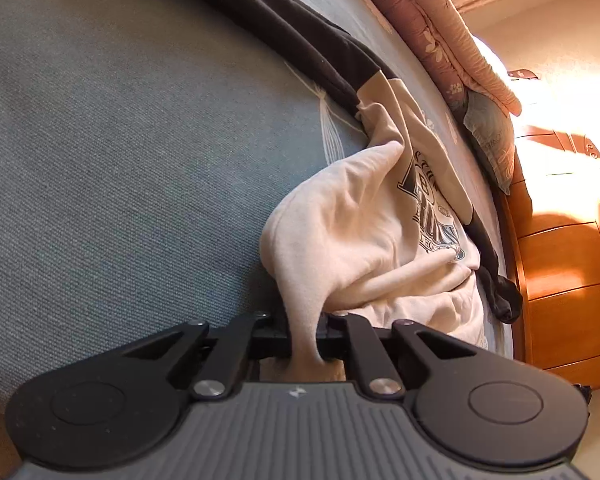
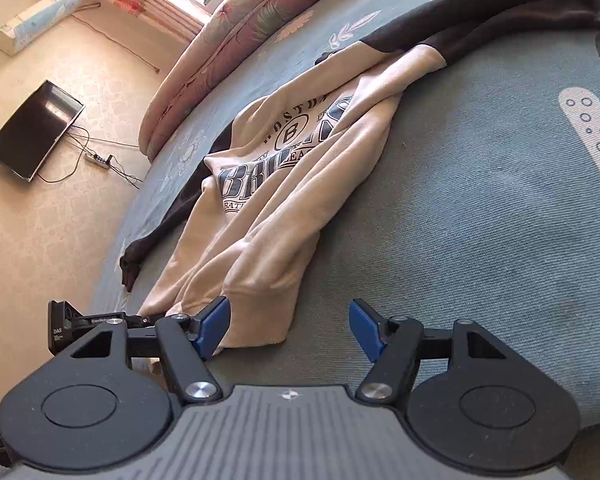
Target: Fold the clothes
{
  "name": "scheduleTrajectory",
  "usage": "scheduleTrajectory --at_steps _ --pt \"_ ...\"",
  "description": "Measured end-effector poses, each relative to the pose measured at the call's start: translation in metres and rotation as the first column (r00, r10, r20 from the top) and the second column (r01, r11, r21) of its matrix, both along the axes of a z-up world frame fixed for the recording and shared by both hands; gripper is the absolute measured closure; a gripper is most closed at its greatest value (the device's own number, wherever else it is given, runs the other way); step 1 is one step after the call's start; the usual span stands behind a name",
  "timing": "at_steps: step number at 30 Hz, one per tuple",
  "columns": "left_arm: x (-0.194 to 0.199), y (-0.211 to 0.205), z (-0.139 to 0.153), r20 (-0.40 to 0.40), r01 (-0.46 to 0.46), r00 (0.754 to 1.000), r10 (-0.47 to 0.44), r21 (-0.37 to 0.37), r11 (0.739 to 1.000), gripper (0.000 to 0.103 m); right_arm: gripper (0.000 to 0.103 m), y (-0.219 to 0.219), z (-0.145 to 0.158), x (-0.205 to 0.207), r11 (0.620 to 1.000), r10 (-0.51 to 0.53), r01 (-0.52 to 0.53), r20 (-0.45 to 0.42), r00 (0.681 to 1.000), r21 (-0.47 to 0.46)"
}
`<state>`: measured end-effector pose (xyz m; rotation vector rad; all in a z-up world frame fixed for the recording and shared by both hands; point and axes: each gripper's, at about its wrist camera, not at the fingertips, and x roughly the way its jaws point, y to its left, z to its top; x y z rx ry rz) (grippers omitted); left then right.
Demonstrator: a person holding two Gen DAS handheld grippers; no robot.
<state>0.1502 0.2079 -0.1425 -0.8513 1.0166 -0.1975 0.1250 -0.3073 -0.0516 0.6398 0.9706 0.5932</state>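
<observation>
Our left hand-held gripper (image 1: 305,338) is clamped on a pinch of the cream sweatshirt (image 1: 356,236), the cloth drawn up between its closed fingers. Our right hand-held gripper (image 2: 289,330) stands with its blue pads (image 2: 212,326) apart, holding nothing, the sweatshirt's hem corner lying just ahead of its left pad. Ahead of both, the sweatshirt lies bunched lengthwise on the bed (image 2: 440,208), its printed chest half hidden in creases, one black sleeve (image 2: 480,28) running far ahead and another black sleeve (image 2: 156,240) trailing off to the left of the right hand-held gripper. We judge the fold unfinished: the body is rumpled rather than flat or squared, and the sleeves lie out to the sides, so smoothing and folding remain, though we cannot tell what stage this is. We count one sweatshirt, two sleeves and two hand-held grippers. Beyond the sweatshirt a quilt (image 2: 236,28) is heaped along the bed's far edge.
</observation>
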Motion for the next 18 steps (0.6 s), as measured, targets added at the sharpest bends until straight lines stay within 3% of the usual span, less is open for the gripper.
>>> scheduleTrajectory --at_steps 5,8,14,18 --pt "0.002 0.002 -0.004 -0.005 -0.008 1.000 0.008 -0.025 1.000 0.093 0.029 0.009 -0.025 0.032 0.992 0.041 -0.038 -0.022 0.999 0.120" --pt "0.002 0.001 -0.005 -0.002 -0.013 1.000 0.013 -0.036 0.999 0.093 0.027 0.013 -0.040 0.048 0.974 0.063 -0.069 0.036 0.997 0.217" --pt "0.002 0.001 -0.007 -0.002 -0.018 1.000 0.018 -0.045 0.999 0.093 0.025 0.033 -0.042 0.084 0.955 0.071 -0.098 0.104 0.992 0.281" --pt "0.000 0.001 -0.008 0.000 -0.024 1.000 0.024 -0.052 0.998 0.093 0.020 0.034 -0.038 0.080 0.923 0.092 -0.106 0.056 0.994 0.369"
